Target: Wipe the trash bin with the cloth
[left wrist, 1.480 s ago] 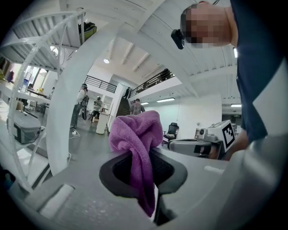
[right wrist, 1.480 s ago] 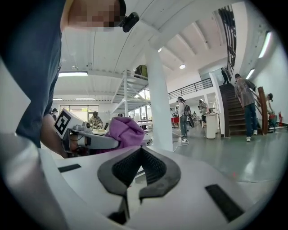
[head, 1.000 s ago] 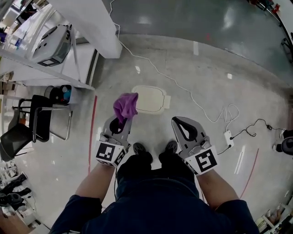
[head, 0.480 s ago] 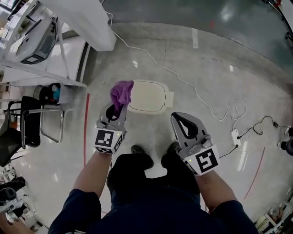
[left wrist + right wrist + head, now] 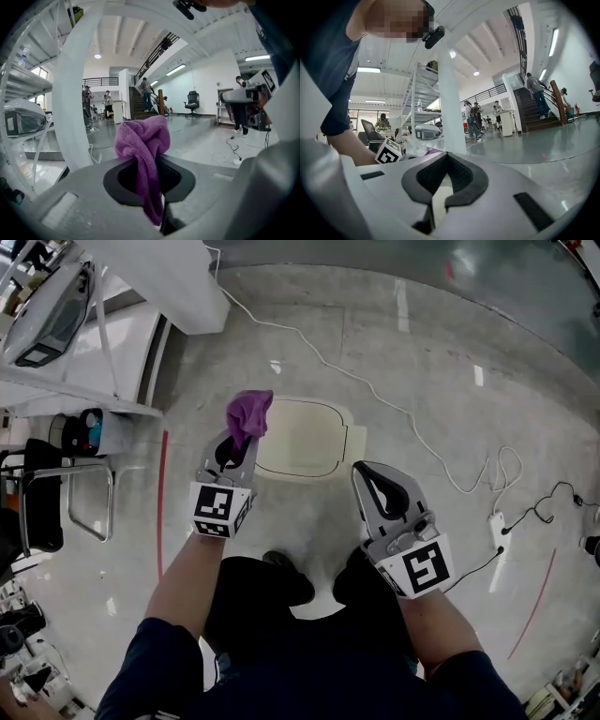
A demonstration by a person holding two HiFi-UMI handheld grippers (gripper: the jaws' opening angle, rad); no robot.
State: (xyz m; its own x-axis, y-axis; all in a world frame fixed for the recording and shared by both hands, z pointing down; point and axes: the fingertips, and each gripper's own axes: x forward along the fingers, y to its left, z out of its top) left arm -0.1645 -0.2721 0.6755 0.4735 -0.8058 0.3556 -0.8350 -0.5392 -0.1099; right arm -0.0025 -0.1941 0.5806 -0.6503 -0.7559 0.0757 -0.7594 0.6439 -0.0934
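My left tool [image 5: 239, 444] is clamped on the purple cloth [image 5: 249, 415]; the left gripper view shows the fabric pinched between the jaws, bunched above them with a tail hanging below. My right tool [image 5: 371, 474] is closed with nothing in it and hangs to the right of the trash bin [image 5: 305, 439].

The bin stands on the floor [image 5: 422, 362] just ahead of my feet, and from above I see only its pale lid. The cloth sits over the lid's left edge, but I cannot tell whether it touches.

I judge the cloth pickup and the approach done and the wiping itself not yet begun. What is left is pressing the cloth down and sweeping it across the lid and the sides.
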